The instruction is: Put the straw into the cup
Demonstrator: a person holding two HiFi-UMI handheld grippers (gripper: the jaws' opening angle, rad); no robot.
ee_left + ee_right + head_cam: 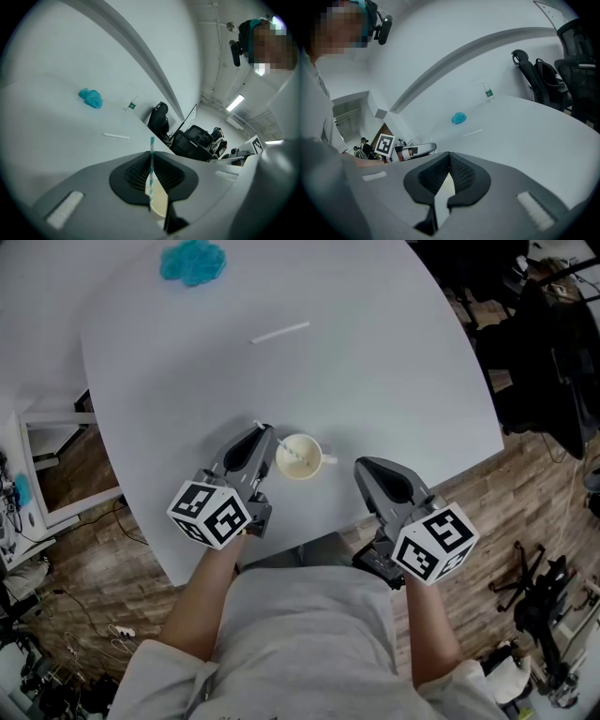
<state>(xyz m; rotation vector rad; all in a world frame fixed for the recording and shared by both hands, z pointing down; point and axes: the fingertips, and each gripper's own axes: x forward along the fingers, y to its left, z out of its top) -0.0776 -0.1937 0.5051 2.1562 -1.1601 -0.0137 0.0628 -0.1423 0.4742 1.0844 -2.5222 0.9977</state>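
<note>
- Left tongs (pixel 265 434): closed on the striped straw (pixel 151 161), gripping it partway up.
- Straw: lower end inside the cup (pixel 301 469), top end poking out above my tongs.
- Cup: lower centre of the head view, on the white counter (pixel 394 362), between my two tongs.
- Right tongs (pixel 362 466): closed, nothing in them, just right of the cup.
- White stick (pixel 280 332): upper centre, lying flat.
- Teal wad (pixel 192 261): top left.

Pale table (pixel 375 362): cup (pixel 299 457), stick (pixel 280 332), blue cloth (pixel 192 261)
</note>
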